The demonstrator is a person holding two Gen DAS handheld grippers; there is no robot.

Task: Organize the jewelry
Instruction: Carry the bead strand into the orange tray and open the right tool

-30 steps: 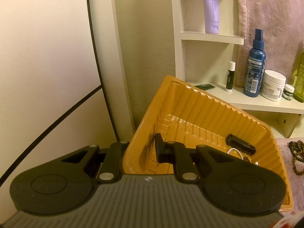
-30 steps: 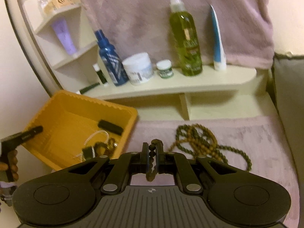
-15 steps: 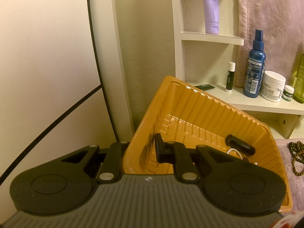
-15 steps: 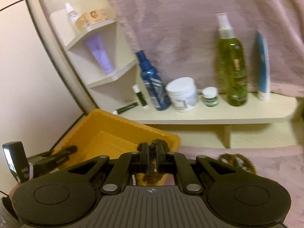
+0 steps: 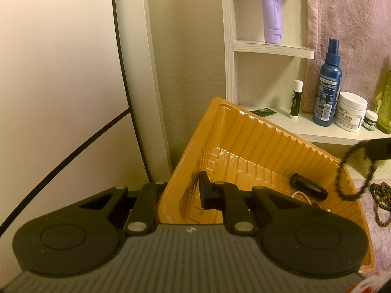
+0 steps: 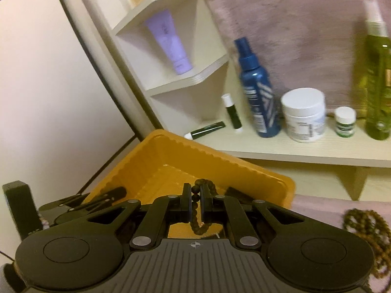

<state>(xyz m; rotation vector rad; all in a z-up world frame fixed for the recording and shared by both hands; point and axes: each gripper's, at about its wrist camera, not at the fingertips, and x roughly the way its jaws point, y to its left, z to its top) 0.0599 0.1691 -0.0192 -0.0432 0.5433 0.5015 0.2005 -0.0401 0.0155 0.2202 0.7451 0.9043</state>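
Observation:
An orange ribbed tray (image 5: 264, 144) is tilted up. My left gripper (image 5: 180, 193) is shut on its near-left rim, one finger inside and one outside. The tray holds a black tube (image 5: 308, 186) and a pearl bracelet (image 5: 301, 194). My right gripper (image 6: 195, 201) is shut on a dark bead bracelet (image 6: 199, 227) and holds it over the tray (image 6: 195, 163). In the left wrist view the bracelet (image 5: 347, 178) hangs above the tray's right rim. A long brown bead necklace (image 6: 366, 229) lies on the pink cloth to the right, and it shows in the left wrist view (image 5: 381, 202) too.
A cream shelf (image 6: 293, 151) behind the tray carries a blue spray bottle (image 6: 259, 90), a white cream jar (image 6: 304, 114), a small jar (image 6: 345, 121), a green bottle (image 6: 377, 73) and lip balm sticks (image 6: 231, 111). A purple tube (image 6: 169, 41) stands on the corner shelf. A pink towel (image 6: 281, 19) hangs behind.
My right gripper has carried the dark bead bracelet left, from the pink cloth to above the tray. The left gripper and the tray have stayed in place.

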